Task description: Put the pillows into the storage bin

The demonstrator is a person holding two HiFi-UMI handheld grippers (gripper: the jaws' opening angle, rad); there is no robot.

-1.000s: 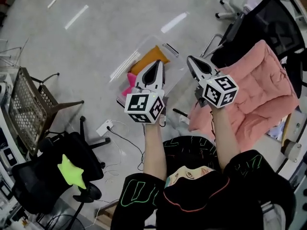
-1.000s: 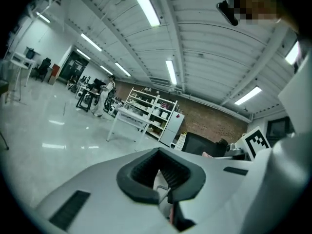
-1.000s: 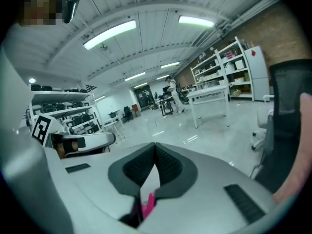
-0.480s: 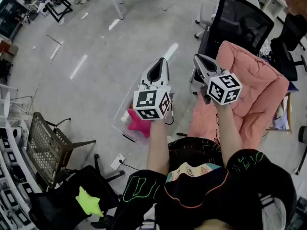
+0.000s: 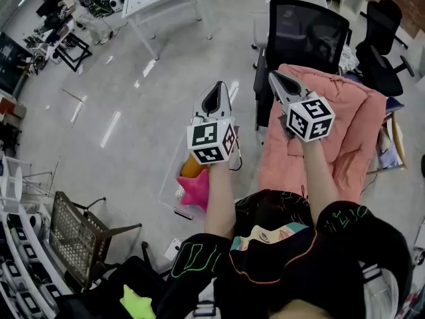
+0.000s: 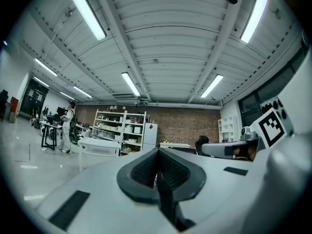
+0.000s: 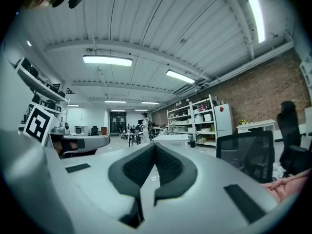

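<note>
Both tools are up at chest height, aimed out across the room rather than at anything. The left gripper (image 5: 218, 86) has its jaws pressed together with nothing between them; the right gripper (image 5: 273, 77) is the same, closed and empty. This looks like a carry pose between picks, not a reach. The storage bin (image 5: 169, 190) sits on the floor under the left forearm. It is clear hard plastic with a boxy shape, and it already holds a pink star pillow (image 5: 197, 189) with an orange pillow (image 5: 190, 167) just beside it, both soft plush. A big pink quilted cushion (image 5: 348, 128), puffy and stitched in squares, is draped over a seat by the right arm and is probably next. A green star pillow (image 5: 137, 303) lies on a black chair well apart from the bin, not yet stored.
</note>
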